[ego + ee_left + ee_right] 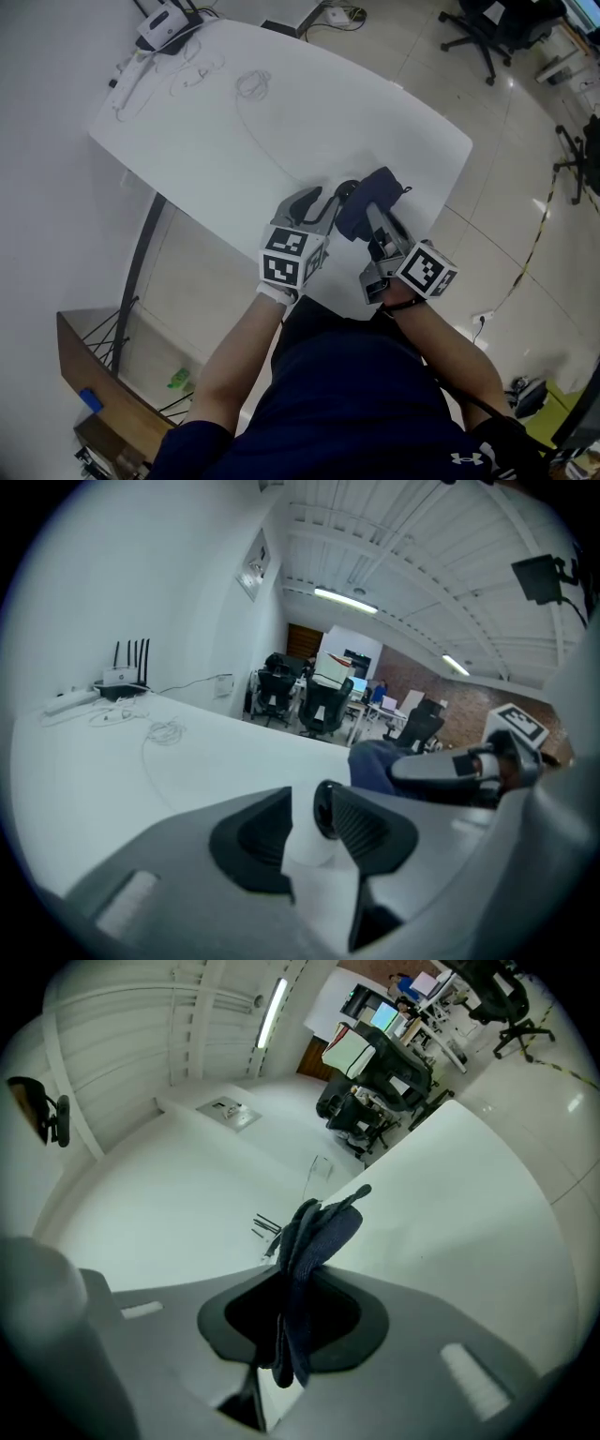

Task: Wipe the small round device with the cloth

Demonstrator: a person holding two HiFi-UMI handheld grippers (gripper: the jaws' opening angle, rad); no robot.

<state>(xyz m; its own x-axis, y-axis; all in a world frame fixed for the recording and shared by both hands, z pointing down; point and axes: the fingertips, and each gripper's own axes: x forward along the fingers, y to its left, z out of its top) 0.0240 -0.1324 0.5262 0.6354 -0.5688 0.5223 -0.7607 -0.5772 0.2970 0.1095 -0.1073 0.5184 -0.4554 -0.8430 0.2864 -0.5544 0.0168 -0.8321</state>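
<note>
Dark shirt (347, 403) and two bare forearms (234, 361) fill the near edge of the head view, reaching out to the near right end of the white surface (281, 112). In the left hand, the left tongs (323, 204) pinch the small round device (309, 850) by its white body, its black round face turned right. In the right hand, the right tongs (292, 1312) are clamped on the dark blue cloth (314, 1237), which bunches up past their tips and hangs below them. Cloth and device sit just beside each other above the surface's near edge, cloth on the right; contact between them cannot be made out. Far left on the surface lie a thin looped cable (251, 84) and a white router (161, 26). Office chairs (483, 28) stand on the floor at the far right.
</note>
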